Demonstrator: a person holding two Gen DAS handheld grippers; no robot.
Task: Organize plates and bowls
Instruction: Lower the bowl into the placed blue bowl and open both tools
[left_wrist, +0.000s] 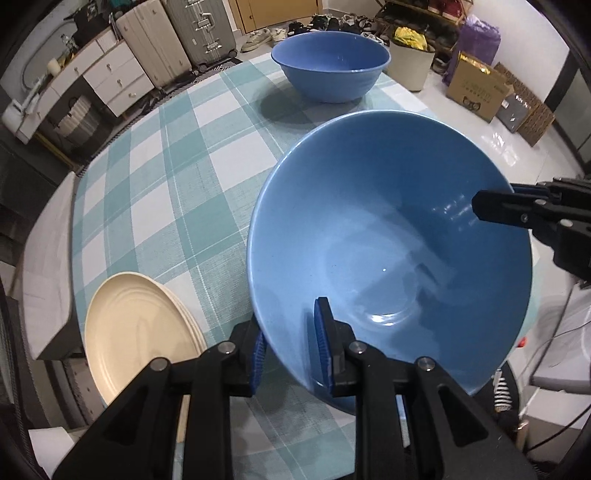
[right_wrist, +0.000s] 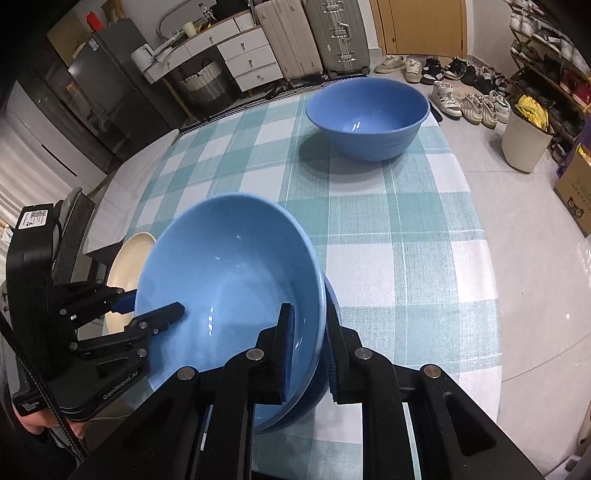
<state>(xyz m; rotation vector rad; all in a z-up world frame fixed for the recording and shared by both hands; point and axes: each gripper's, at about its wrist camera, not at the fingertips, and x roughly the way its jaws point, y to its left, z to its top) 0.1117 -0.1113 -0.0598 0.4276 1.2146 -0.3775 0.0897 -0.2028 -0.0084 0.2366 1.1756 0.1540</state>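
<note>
A teal checked cloth (right_wrist: 388, 236) covered the worktop. Beyond it, at twelve o'clock, two suitcases (right_wrist: 314, 37) stood by a wooden door (right_wrist: 424, 26). Shoes (right_wrist: 454, 85) lined the floor toward one o'clock, and a white bin (right_wrist: 524, 140) stood at two.

On the black body of my left gripper (right_wrist: 155, 314), seen from my right wrist, white lettering reads "GenRobot.AI". A white label with a QR code (right_wrist: 35, 218) sits on its top, its print too small to read. The cardboard box (left_wrist: 476, 88) far right carries unreadable print.
</note>
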